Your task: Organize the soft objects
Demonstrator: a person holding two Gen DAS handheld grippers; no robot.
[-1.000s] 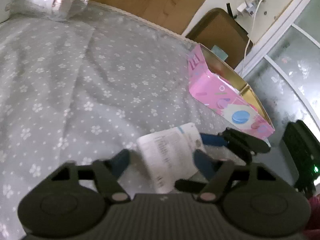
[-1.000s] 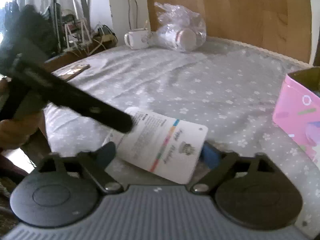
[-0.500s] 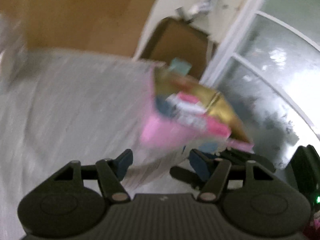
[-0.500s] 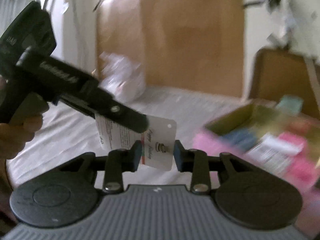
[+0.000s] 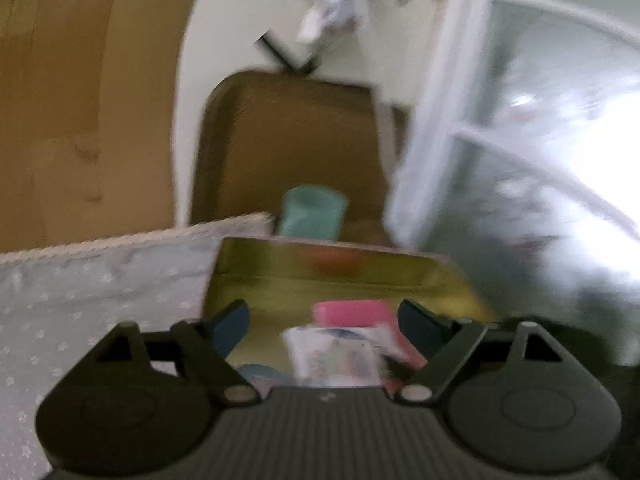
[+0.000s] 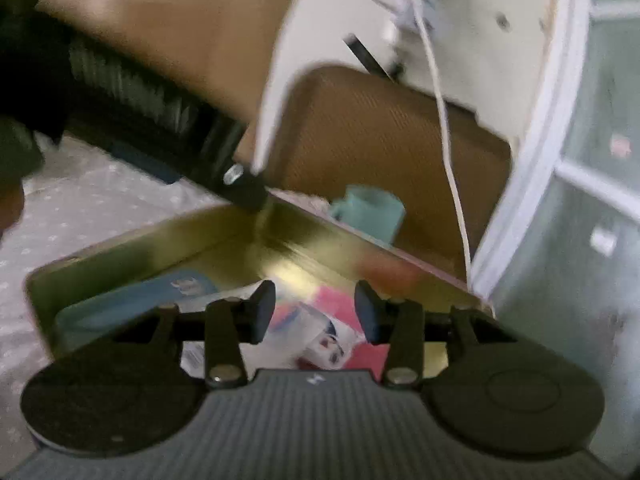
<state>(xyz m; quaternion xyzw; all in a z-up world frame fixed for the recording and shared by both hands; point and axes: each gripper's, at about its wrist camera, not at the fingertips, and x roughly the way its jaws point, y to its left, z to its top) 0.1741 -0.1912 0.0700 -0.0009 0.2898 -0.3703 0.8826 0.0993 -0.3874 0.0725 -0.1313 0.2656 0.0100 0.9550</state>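
Observation:
A box with a gold inside [image 5: 320, 276] [image 6: 280, 248] stands at the edge of the bed. In it lie a pink packet [image 5: 356, 312] [image 6: 340, 300], a white printed packet [image 5: 332, 352] [image 6: 328, 344] and a blue packet [image 6: 128, 308]. My left gripper [image 5: 322, 320] hovers over the box; its jaws are opening wide and its pads touch nothing. My right gripper [image 6: 314, 310] hangs just above the white packet, its jaws opening too, with nothing pressed between its pads. In the right wrist view the left gripper [image 6: 208, 180] reaches in from the upper left over the box's far corner.
Grey flowered bedding [image 5: 80, 300] lies left of the box. Behind the box are a teal cup [image 5: 312, 216] [image 6: 372, 208] and a brown ribbed case [image 5: 288, 140]. A wooden headboard [image 5: 80, 100] is at left, a glass door [image 5: 540, 200] at right. A white cable [image 6: 440, 120] hangs down.
Both grippers carried the white printed packet from the bedding up and across to the box. Both have let it go, and it now lies inside the box.

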